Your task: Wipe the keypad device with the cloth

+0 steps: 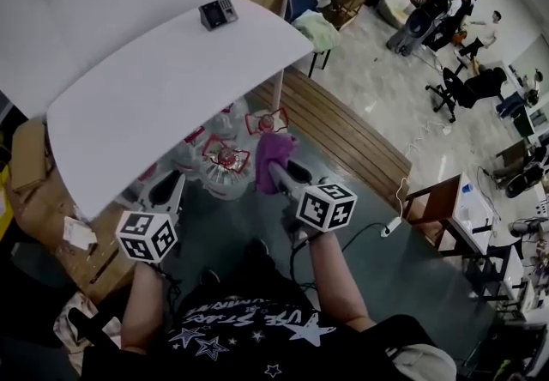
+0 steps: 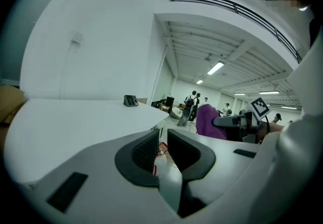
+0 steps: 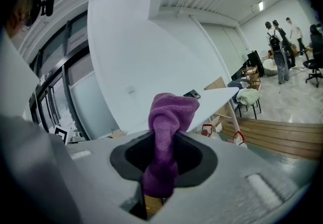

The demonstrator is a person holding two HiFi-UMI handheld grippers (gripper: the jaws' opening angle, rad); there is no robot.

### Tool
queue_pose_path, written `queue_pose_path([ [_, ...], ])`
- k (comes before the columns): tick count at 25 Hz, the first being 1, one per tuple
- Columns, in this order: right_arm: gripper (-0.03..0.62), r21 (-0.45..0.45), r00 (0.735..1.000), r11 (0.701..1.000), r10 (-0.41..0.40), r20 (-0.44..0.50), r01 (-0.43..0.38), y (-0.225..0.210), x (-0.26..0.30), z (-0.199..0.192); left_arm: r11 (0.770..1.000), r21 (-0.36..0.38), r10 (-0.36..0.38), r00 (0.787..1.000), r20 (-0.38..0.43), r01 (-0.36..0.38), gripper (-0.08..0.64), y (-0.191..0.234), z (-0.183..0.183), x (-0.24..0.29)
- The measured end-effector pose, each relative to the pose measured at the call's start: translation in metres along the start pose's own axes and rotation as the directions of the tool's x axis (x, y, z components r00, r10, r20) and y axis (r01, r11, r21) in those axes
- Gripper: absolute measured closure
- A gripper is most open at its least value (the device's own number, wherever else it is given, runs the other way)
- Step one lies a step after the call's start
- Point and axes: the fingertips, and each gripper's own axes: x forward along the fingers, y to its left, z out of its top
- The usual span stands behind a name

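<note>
The dark keypad device (image 1: 218,13) stands at the far end of the white table (image 1: 171,87), well away from both grippers. It also shows small in the left gripper view (image 2: 130,100) and in the right gripper view (image 3: 192,95). My right gripper (image 1: 276,172) is shut on a purple cloth (image 1: 273,158), held below the table's near edge. The cloth (image 3: 166,132) stands up bunched between the jaws. My left gripper (image 1: 176,188) hangs to the left, jaws close together with nothing between them (image 2: 161,142). The cloth (image 2: 209,122) is also visible from there.
Packs of water bottles with red handles (image 1: 227,160) sit on the floor under the table. Cardboard boxes (image 1: 30,156) lie at the left. A wooden platform (image 1: 343,130), a chair with a green cloth (image 1: 317,27) and several people (image 1: 455,2) are at the right and back.
</note>
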Motion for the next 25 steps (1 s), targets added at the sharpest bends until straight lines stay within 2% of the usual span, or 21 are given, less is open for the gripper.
queue_pose_path([
  [16,0.494,-0.006,0.996,0.996,0.092,-0.022,-0.092,-0.12,0.03,0.069,0.994,-0.018,0.112,0.992,0.054,-0.111,0.502,-0.031,0.032,0.106],
  [25,0.494,0.033,0.986,0.99,0.137,-0.09,-0.135,-0.137,0.045,0.056,0.983,-0.068,0.172,0.985,0.024,-0.17,0.502,-0.033,0.023,0.109],
])
